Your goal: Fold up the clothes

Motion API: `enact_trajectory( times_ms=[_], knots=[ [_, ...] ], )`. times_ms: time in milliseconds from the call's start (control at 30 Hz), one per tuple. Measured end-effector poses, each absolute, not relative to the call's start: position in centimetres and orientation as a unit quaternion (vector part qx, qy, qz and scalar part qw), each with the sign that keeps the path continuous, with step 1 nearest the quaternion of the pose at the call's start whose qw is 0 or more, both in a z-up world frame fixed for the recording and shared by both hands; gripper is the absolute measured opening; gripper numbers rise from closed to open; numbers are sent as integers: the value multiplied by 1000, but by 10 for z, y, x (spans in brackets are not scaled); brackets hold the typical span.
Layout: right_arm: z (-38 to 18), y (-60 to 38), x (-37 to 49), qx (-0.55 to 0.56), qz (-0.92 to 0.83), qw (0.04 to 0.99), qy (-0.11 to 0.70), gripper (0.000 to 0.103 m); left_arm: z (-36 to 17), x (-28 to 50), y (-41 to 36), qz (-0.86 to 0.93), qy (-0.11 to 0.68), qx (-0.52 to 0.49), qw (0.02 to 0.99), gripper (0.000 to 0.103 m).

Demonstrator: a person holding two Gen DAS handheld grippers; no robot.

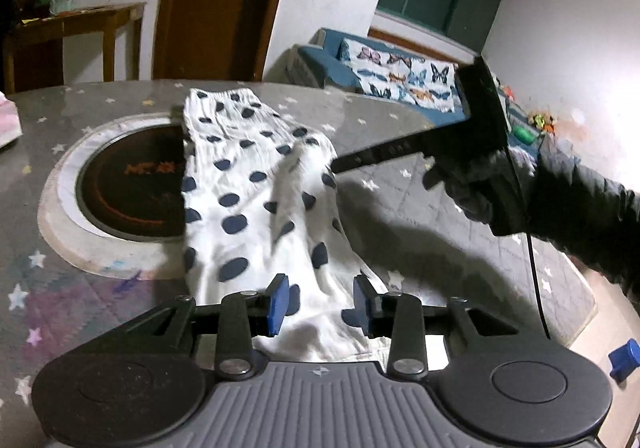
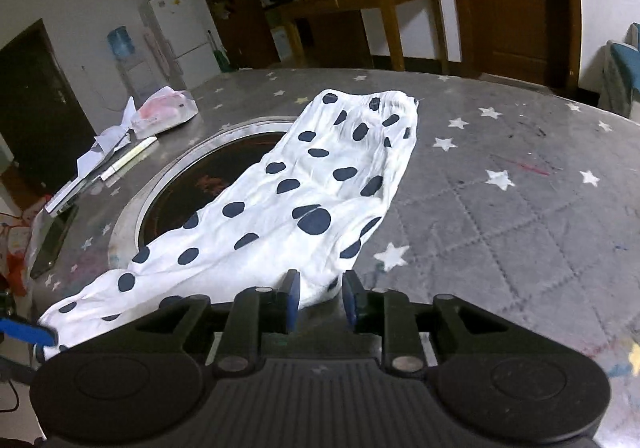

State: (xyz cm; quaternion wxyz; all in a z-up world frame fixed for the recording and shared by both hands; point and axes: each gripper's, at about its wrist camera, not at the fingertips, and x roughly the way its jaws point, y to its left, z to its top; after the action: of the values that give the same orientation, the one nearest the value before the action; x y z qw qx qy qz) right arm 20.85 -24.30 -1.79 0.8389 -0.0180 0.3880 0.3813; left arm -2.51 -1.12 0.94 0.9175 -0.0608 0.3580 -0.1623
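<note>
A white garment with dark blue polka dots [image 1: 256, 191] lies stretched along the grey star-patterned table [image 1: 400, 207], partly over a round black hob [image 1: 132, 183]. My left gripper [image 1: 320, 302] is open with the garment's near end lying between its blue pads. In the left wrist view my right gripper [image 1: 340, 165] reaches in from the right and touches the cloth's raised right edge. In the right wrist view the garment [image 2: 304, 187] runs away from me, and my right gripper [image 2: 320, 298] has its jaws apart with a lifted fold of cloth between the pads.
The hob [image 2: 208, 183] sits in a pale ring at table centre. Crumpled paper, a plastic bag [image 2: 164, 113] and a pen lie at the table's far left, a phone [image 2: 52, 236] at the left edge. A sofa [image 1: 400, 79] stands beyond the table.
</note>
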Motion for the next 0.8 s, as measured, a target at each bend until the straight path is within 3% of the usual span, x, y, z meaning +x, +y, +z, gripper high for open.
enact_trajectory(
  times_ms=[200, 300, 367, 667, 800],
  knots=[
    [-32, -239, 218, 5, 389, 835, 388, 22, 5, -21, -15, -159, 368, -55, 914, 38],
    [-30, -238, 215, 6, 388, 837, 386, 7, 4, -20, -14, -155, 373, -55, 913, 38],
    [-25, -239, 209, -1, 383, 842, 379, 5, 5, -20, -14, -155, 372, -52, 914, 38],
    [-7, -264, 183, -56, 328, 865, 375, 4, -7, -23, -10, -173, 390, -49, 903, 38],
    [-10, -266, 173, -72, 303, 872, 379, 9, -9, -30, -13, -196, 401, -37, 894, 38]
  ],
)
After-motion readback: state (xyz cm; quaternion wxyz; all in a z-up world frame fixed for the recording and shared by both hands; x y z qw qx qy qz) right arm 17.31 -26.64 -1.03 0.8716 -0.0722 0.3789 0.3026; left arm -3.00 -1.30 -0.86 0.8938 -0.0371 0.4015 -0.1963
